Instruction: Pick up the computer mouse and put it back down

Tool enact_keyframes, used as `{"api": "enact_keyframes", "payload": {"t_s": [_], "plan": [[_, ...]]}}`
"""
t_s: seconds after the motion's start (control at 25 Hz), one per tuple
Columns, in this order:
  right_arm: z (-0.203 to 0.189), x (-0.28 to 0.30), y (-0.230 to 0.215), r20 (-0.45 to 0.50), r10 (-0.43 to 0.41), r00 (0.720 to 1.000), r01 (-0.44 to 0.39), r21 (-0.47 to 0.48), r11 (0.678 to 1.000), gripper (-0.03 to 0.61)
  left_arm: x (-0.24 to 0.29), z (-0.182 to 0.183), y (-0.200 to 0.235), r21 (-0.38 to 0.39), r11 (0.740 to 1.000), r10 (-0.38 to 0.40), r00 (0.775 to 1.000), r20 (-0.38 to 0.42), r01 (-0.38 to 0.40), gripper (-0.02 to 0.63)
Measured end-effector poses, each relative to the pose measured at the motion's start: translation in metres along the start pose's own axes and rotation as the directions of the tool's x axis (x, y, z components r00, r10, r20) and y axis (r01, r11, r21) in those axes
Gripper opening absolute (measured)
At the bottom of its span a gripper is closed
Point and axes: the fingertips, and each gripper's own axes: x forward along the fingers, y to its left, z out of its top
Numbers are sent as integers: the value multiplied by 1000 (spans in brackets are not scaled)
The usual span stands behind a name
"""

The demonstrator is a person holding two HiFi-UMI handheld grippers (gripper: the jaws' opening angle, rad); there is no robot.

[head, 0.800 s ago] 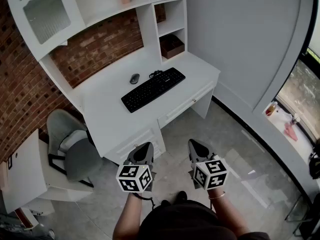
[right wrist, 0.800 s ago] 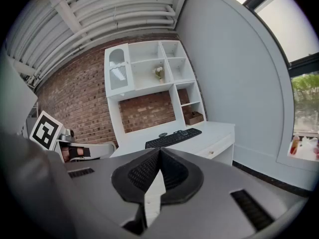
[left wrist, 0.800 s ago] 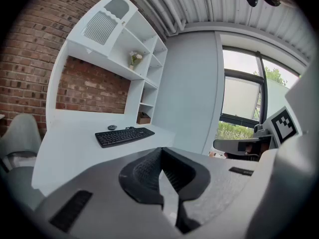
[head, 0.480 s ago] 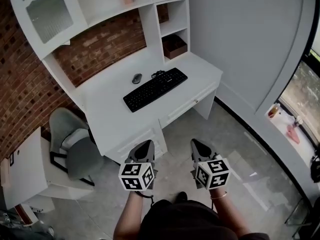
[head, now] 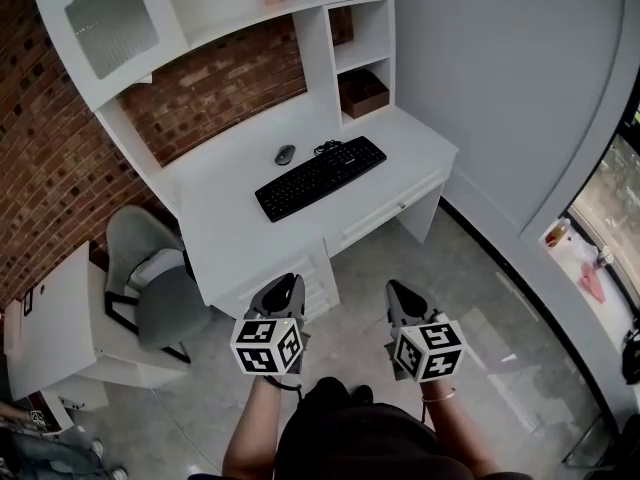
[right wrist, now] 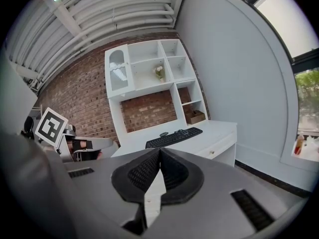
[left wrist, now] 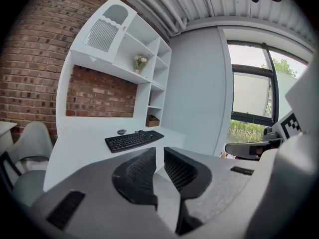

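Nearest the person, both tongs are held out over the grey floor [head: 500,308], short of the furniture. The left tongs [head: 283,290] are all but closed, with only a thin slit between the ribbed pads and nothing in it. The right tongs [head: 400,293] are closed tip to tip and also empty. Compared with the moments just before, the tongs sit in much the same spot in the head view. The desk, the chair and the wall have all slid a little to the right, and the tabletop's near edge seems slightly closer to the tongs. I read that as the person stepping or turning toward the desk, not as any reach. Beyond the tongs to the left stands a grey chair [head: 155,283]. Ahead lies the white tabletop [head: 225,228] with a black keyboard [head: 320,176] set slantwise on it. The computer mouse [head: 285,154] lies on the tabletop on the far side of the keyboard, toward its left end and a little apart from it. It is untouched and well apart from both tongs. Behind it is the brick wall [head: 230,78]. Judging by this, the task has hardly begun: the approach must be finished and one pair of tongs opened before the mouse can be lifted.
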Motion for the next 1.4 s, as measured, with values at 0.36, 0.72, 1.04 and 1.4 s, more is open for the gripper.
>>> {"api": "enact_keyframes", "payload": {"t_s": [0.36,0.72,1.04,1.4], "plan": [[2,15,-13,-14,5,1000,-5,12,1000,5,16,1,15,14,999,36,999,-28,-36,79],[10,47,-28,-31,2,1000,-1,15,1000,5,52,8,43,11,998,67,996,-51,-66,127],[14,93,-39,-54,-11,998,12,25,1000,5,98,14,75,27,997,79,994,-75,-77,175],[27,172,-50,-84,-20,996,23,45,999,5,160,25,124,46,997,72,990,-118,-67,214]]}}
